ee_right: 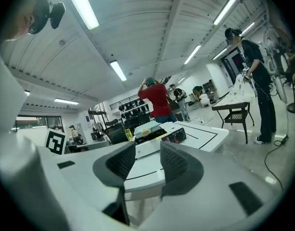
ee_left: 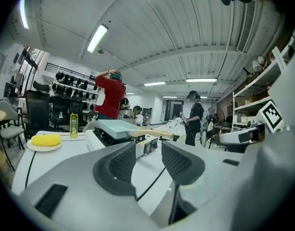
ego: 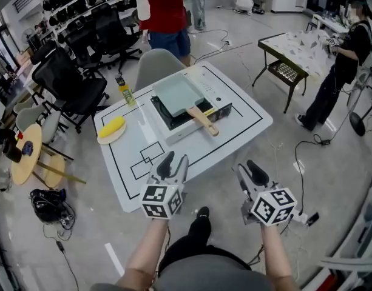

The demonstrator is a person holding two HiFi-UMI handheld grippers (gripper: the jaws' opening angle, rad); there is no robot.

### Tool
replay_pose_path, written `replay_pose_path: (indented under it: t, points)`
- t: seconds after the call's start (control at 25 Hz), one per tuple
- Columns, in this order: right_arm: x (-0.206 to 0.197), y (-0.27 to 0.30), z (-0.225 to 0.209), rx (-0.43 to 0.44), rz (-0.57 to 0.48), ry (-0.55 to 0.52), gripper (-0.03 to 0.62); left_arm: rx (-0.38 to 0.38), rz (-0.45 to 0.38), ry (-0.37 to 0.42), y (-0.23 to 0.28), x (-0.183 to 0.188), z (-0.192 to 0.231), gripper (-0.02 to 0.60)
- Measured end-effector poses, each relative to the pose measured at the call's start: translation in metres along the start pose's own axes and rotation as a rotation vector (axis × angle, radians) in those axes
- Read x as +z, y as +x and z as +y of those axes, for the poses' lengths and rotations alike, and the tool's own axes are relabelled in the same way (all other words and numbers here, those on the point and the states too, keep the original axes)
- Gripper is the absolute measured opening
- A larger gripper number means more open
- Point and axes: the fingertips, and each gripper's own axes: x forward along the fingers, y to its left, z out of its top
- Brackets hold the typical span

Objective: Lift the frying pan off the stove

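While on stove [ego: 217, 116], frying pan [ego: 176, 94]; yellow lump [ego: 111, 127] on plate [ego: 108, 140].

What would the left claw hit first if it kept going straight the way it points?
Probably the front of the stove, just under the frying pan's wooden handle, after skimming the white table; height is unclear.

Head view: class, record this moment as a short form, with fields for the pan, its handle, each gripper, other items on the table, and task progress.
Frying pan: pale green, square, resting on the stove
Handle: wooden, pointing toward the person
Left gripper: open, empty, well short of the pan
Right gripper: open, empty, well short of the pan
Other items on the table: yellow object on a plate; bottle
Progress: pan not yet lifted
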Motion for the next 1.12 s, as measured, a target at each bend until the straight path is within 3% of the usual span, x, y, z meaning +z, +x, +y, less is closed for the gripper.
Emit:
replay_pose_path:
  t: [0.68,1.12]
  points:
    - [0.049,0.110,-0.044,-0.047,-0.045,0.034,0.152,-0.031,0.008,-0.016,0.103,0.028,0.069,0.156]
    - [0.069,0.152,-0.056,0.039,-0.014,0.072,0.150,0.021,0.024,-0.073,0.122,0.028,0.088,0.156]
